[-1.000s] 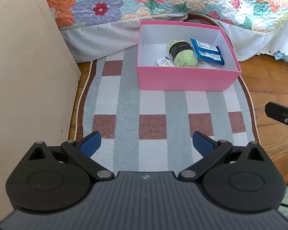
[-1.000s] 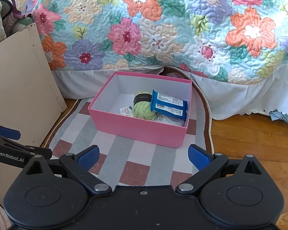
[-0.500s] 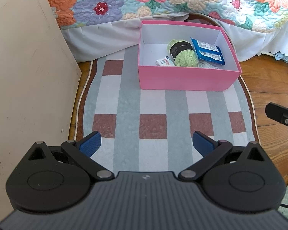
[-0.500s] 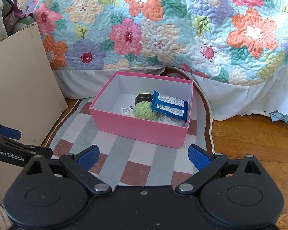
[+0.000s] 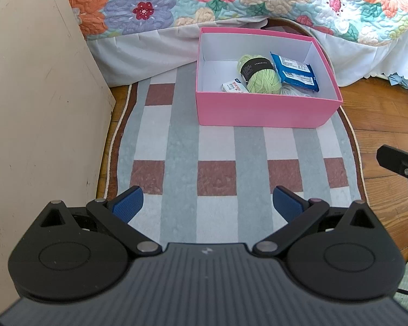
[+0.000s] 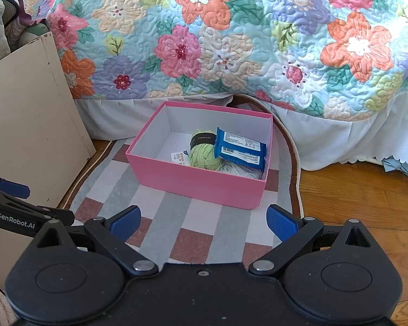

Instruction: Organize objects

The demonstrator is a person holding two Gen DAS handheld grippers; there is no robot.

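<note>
A pink box (image 5: 261,111) (image 6: 198,184) stands on the checked rug near the bed. Inside lie a green yarn ball (image 5: 261,77) (image 6: 204,154) with a black band, a blue wipes pack (image 5: 295,72) (image 6: 240,149), a small white packet (image 5: 234,87) (image 6: 179,158) and something white (image 6: 235,170) under the pack. My left gripper (image 5: 206,203) hovers open over the rug, well short of the box, holding nothing. My right gripper (image 6: 204,221) is open and empty too, in front of the box's near right corner. Each gripper shows at the edge of the other's view.
The grey, white and brown checked rug (image 5: 217,149) (image 6: 160,217) lies on a wooden floor (image 5: 380,114) (image 6: 353,195). A beige cabinet panel (image 5: 35,108) (image 6: 30,125) stands to the left. A floral quilt (image 6: 231,35) with a white skirt hangs behind the box.
Both views have drifted slightly; the box sits a little lower in each frame. Both grippers stay open and empty.
</note>
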